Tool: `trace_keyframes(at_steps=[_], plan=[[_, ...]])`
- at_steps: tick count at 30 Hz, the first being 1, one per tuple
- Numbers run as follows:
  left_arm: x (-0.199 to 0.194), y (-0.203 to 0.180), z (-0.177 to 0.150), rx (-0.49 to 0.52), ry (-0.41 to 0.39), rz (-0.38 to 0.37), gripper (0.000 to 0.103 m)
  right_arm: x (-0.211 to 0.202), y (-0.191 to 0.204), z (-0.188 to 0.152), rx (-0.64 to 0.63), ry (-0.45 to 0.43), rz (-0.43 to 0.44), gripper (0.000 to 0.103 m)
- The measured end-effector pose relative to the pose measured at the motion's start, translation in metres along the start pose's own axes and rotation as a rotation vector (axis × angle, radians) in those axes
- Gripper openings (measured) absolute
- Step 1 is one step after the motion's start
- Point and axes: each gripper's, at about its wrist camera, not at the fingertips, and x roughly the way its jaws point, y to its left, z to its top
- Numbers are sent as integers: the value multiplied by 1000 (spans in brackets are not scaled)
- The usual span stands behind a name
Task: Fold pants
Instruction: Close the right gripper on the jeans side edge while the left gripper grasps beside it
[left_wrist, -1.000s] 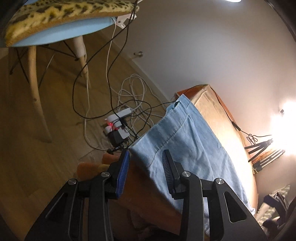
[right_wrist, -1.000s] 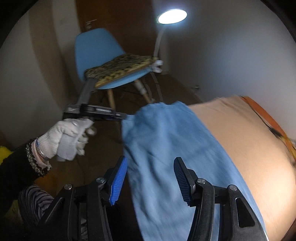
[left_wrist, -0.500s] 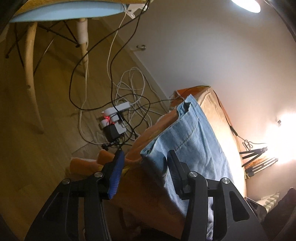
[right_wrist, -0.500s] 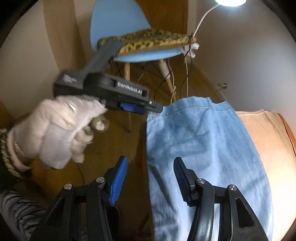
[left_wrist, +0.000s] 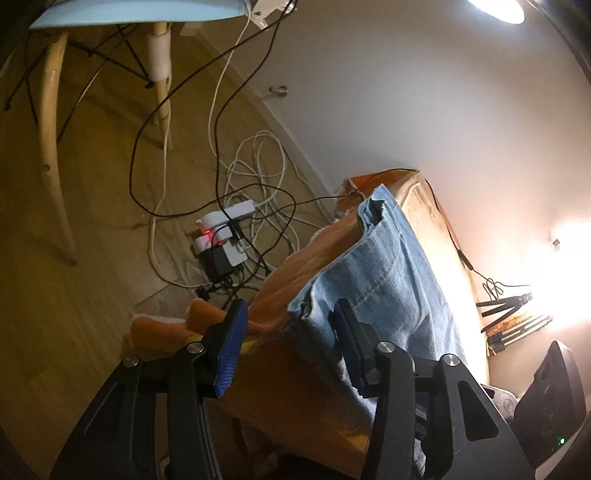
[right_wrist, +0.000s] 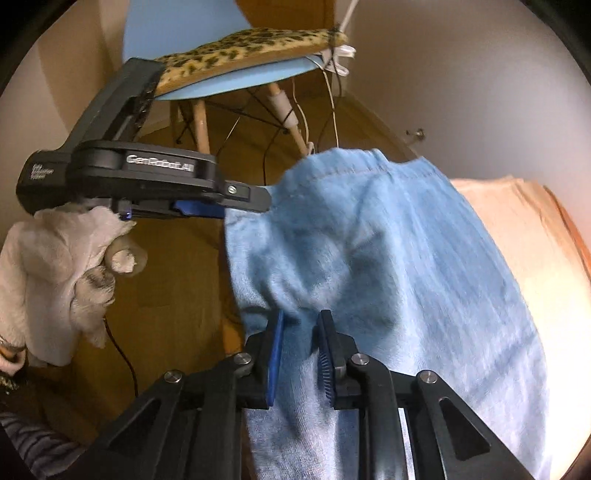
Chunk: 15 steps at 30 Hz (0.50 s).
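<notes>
Light blue denim pants (left_wrist: 388, 273) lie along an orange-covered bed (left_wrist: 303, 387), one end hanging over its edge. My left gripper (left_wrist: 289, 304) is open at the pants' near corner; the bunched corner sits between the pads against the right one, with a gap to the left one. In the right wrist view the left gripper (right_wrist: 240, 199), held by a white-gloved hand (right_wrist: 66, 266), points at the left edge of the pants (right_wrist: 388, 240). My right gripper (right_wrist: 303, 315) is down on the denim near that edge, its jaws closing on a raised fold pinched between the pads.
A blue chair with a leopard cushion (right_wrist: 251, 48) stands past the bed's end. On the wooden floor lie a power strip (left_wrist: 221, 236) and tangled cables. A black cable and a small tripod (left_wrist: 506, 306) lie on the bed's far side. A dark device (left_wrist: 550, 398) is at lower right.
My right gripper came down onto the pants and its jaws narrowed around a fold of denim. My left gripper widened a little, and the pants' corner bunched up between its pads.
</notes>
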Motion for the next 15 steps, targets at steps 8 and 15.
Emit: trace_keyframes(at_steps=[8, 15], plan=[[2, -5, -2, 14, 4, -8, 38, 1, 1, 1, 5, -11, -5, 17], [-5, -10, -1, 43, -33, 1, 17, -3, -3, -3, 18, -17, 6, 17]])
